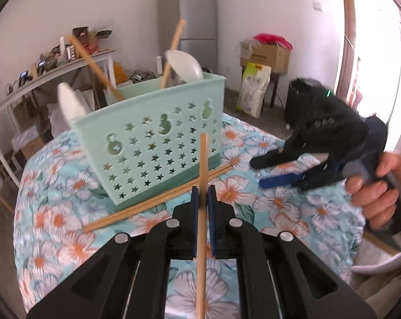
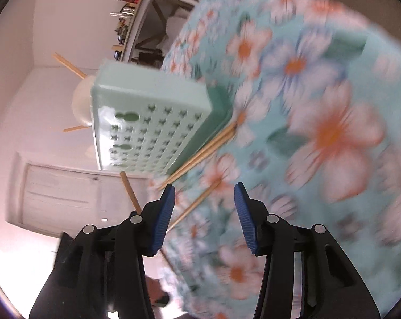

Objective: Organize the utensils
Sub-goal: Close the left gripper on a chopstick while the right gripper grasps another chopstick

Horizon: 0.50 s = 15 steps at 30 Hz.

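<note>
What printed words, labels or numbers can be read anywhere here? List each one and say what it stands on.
None can be read.
Fridge: a blue sticker near its top, print too small.
White and yellow sack on the floor: markings blurred.
Cardboard box: no legible print.
Packets on the side shelf: too blurred.
Mint utensil basket: only star and gourd cut-outs, no text.

A mint basket blocks the tablecloth's centre; loose chopsticks line its base, open cloth right.
</note>
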Motion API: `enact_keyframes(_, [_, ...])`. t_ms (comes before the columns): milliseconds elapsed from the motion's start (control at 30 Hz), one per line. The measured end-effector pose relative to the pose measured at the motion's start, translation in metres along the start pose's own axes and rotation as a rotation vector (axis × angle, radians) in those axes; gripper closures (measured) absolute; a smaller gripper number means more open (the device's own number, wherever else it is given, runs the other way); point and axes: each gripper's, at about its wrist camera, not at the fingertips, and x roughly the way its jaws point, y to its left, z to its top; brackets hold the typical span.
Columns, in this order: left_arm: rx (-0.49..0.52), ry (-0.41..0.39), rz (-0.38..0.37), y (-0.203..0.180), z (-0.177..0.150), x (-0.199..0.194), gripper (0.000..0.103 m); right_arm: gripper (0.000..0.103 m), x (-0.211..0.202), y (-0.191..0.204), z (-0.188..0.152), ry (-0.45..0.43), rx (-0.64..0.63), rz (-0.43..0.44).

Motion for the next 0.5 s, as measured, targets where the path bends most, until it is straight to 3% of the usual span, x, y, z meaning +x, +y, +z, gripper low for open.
enact_keyframes(100, [-0.051,-0.023,-0.014,0.009,-0.004,-0.013,0.097,0.059,0.020,-0.005,-0.004,0.036,0.069,0.007])
enact_keyframes(200, [-0.107,-0.035,-0.029,0.019,-0.007,-0.022,0.097,0.069,0.031,-0.006,-0.004,0.032,0.097,-0.029])
enact_keyframes(500, [-0.275,-0.062,-0.111,0.042,-0.016,-0.031,0.097,0.070,0.059,0.014,0.001,0.006,0.140,-0.078])
